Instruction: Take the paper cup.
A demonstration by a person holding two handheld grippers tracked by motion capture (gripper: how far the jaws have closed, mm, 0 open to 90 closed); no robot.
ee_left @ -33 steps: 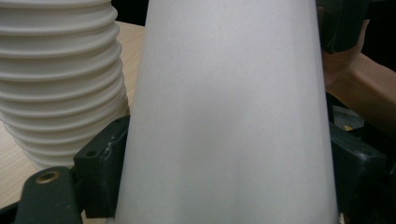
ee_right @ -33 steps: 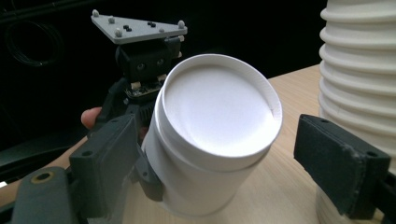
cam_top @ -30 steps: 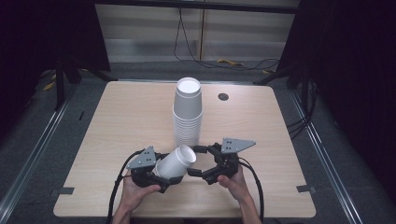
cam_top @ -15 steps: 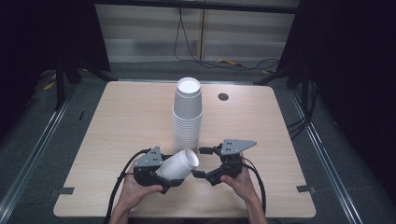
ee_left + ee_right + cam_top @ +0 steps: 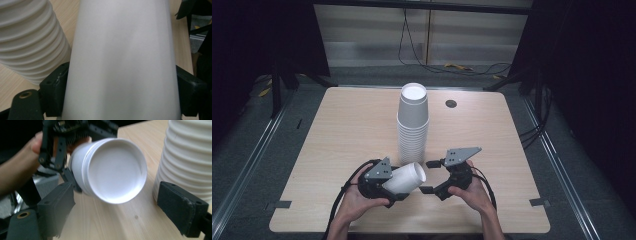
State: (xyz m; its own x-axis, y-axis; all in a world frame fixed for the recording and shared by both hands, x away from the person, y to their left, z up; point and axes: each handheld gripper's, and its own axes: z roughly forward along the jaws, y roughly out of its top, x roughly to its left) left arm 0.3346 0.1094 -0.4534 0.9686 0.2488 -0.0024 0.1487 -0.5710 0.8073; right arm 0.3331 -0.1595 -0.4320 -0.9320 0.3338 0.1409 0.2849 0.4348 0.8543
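A white paper cup (image 5: pixel 408 177) lies on its side just above the table, its base turned toward my right gripper. My left gripper (image 5: pixel 398 186) is shut on it; in the left gripper view the cup (image 5: pixel 122 60) stands between the black pads (image 5: pixel 56 82), which press on its sides. My right gripper (image 5: pixel 428 176) is open just right of the cup. In the right gripper view the cup's recessed base (image 5: pixel 113 171) floats ahead of the spread jaws, not touching them. A tall stack of upturned white cups (image 5: pixel 413 125) stands behind both grippers.
The wooden table (image 5: pixel 337 135) has bare room left and right of the stack. A small dark round disc (image 5: pixel 451 103) sits at the back right. The stack (image 5: pixel 190 152) rises close beside my right gripper's right-hand jaw. Dark floor and rails surround the table.
The cup in my left gripper has tipped from pointing up and right to lying nearly level, and has shifted slightly right toward the right gripper. The right gripper has stayed in place.
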